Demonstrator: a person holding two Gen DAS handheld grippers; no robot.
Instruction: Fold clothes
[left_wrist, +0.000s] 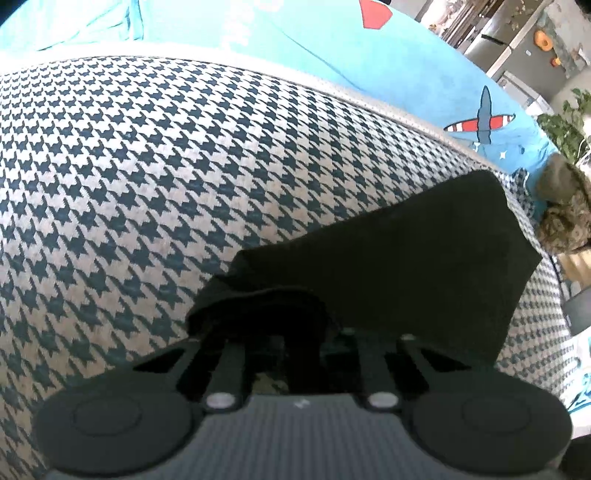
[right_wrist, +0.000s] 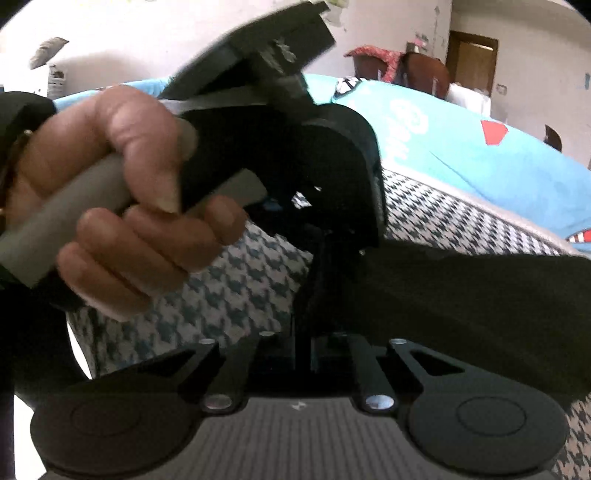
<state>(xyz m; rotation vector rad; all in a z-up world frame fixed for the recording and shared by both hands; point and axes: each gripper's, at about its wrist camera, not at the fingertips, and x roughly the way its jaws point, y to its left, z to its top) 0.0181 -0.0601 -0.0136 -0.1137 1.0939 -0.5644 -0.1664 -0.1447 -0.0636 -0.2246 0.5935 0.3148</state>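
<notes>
Both grippers (left_wrist: 299, 343) (right_wrist: 306, 347) pinch a black garment (left_wrist: 406, 258) over houndstooth fabric (left_wrist: 147, 166)

i count one black garment (left_wrist: 406, 258), lying on one houndstooth cover (left_wrist: 184, 166) over one blue printed sheet (left_wrist: 369, 66). i see two grippers: my left gripper (left_wrist: 299, 339) and my right gripper (right_wrist: 306, 332). one hand (right_wrist: 122, 206), one potted plant (left_wrist: 565, 125).

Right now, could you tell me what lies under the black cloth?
The black cloth rests on the houndstooth cover, which shows all around it, with the blue printed sheet beyond. Whatever sits directly beneath the cloth is hidden.
</notes>
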